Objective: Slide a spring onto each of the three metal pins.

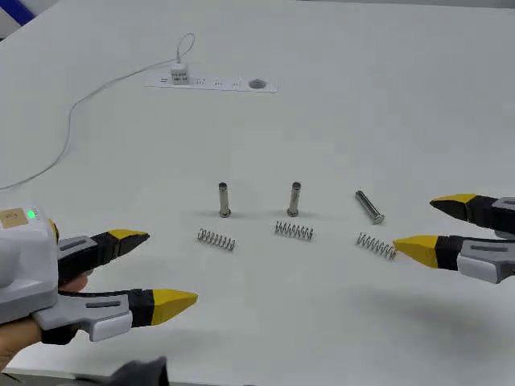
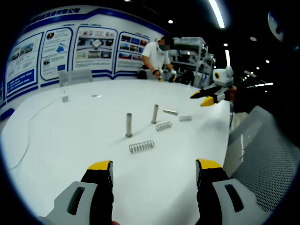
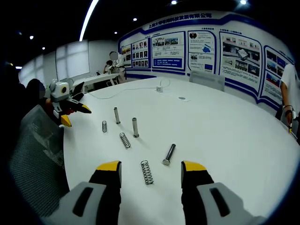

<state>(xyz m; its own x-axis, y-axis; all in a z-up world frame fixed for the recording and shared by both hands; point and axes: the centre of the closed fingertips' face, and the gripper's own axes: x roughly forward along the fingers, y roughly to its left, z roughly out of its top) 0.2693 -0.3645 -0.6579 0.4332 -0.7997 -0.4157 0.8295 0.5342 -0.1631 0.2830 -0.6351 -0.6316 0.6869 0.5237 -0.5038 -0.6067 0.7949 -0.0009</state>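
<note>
In the head view our yellow-tipped right gripper (image 1: 416,223), jaws wide and empty, sits just beside the rightmost coiled steel spring (image 1: 376,245). In the left gripper view our left gripper (image 2: 154,164), equally wide, has the leftmost spring (image 2: 141,146) crosswise, farther ahead. In the right gripper view the rightmost coiled steel spring (image 3: 146,172) lies between the tips, axis along them.

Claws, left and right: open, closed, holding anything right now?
Left yellow-tipped claw: open, empty.
Right yellow-tipped claw: open, empty.
</note>
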